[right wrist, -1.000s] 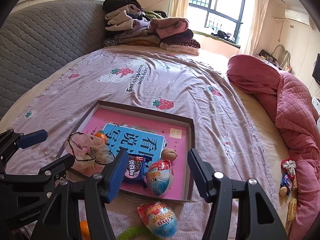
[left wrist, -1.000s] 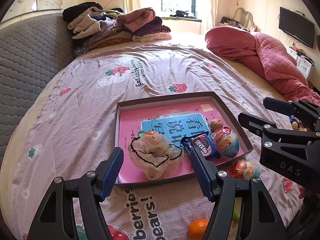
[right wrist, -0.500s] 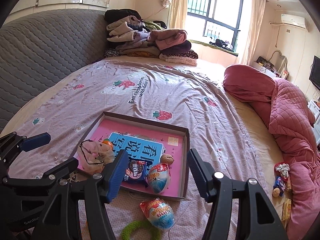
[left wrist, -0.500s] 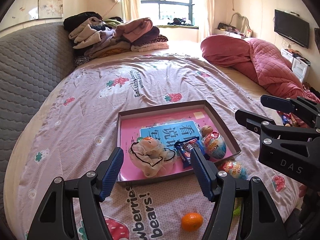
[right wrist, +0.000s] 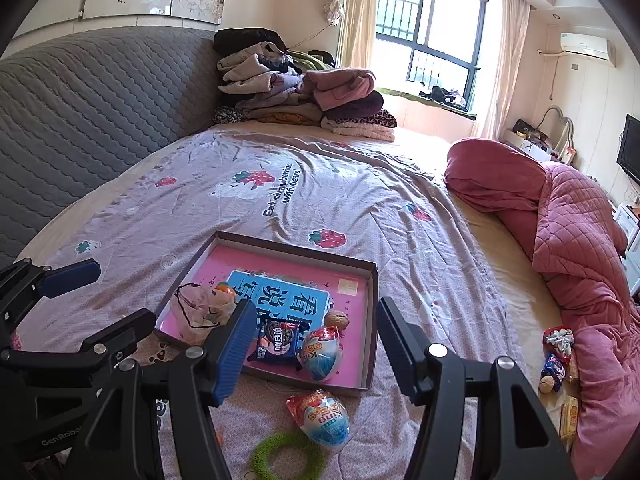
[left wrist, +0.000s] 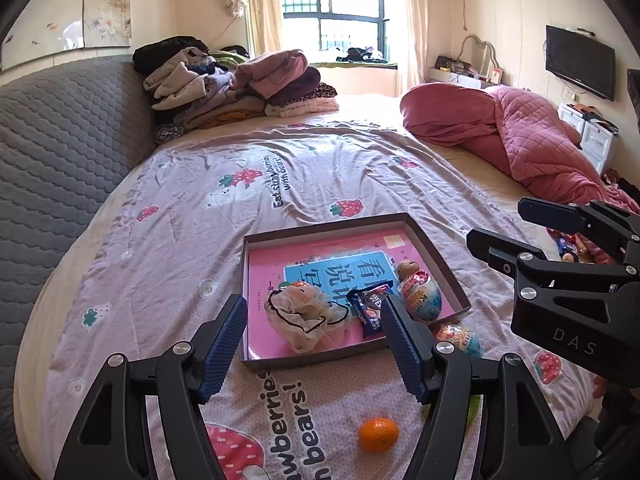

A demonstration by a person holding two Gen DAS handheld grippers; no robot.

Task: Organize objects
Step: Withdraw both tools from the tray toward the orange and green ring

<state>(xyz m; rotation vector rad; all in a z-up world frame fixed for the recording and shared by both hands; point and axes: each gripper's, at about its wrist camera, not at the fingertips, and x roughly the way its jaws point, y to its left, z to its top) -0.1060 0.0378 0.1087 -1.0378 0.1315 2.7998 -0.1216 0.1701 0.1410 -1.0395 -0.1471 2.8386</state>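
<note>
Both grippers, left gripper (left wrist: 312,344) and right gripper (right wrist: 316,346), hover with jaws wide, empty. Shallow box (right wrist: 370,320) lies mid-bed; loose toy egg (right wrist: 324,416), green ring (right wrist: 286,456), tangerine (left wrist: 379,434) near. Best: approach each low, centred.

The book (left wrist: 320,268) lies partly hidden under a pouch (left wrist: 304,316), a snack pack (left wrist: 370,304) and an egg (left wrist: 420,294). The green ring (right wrist: 286,454) runs off the bottom edge in the right view; in the left view, a gripper finger (left wrist: 404,346) covers most of it. Small packets (right wrist: 558,364) by the red quilt (right wrist: 580,240) are too small to identify.
</note>
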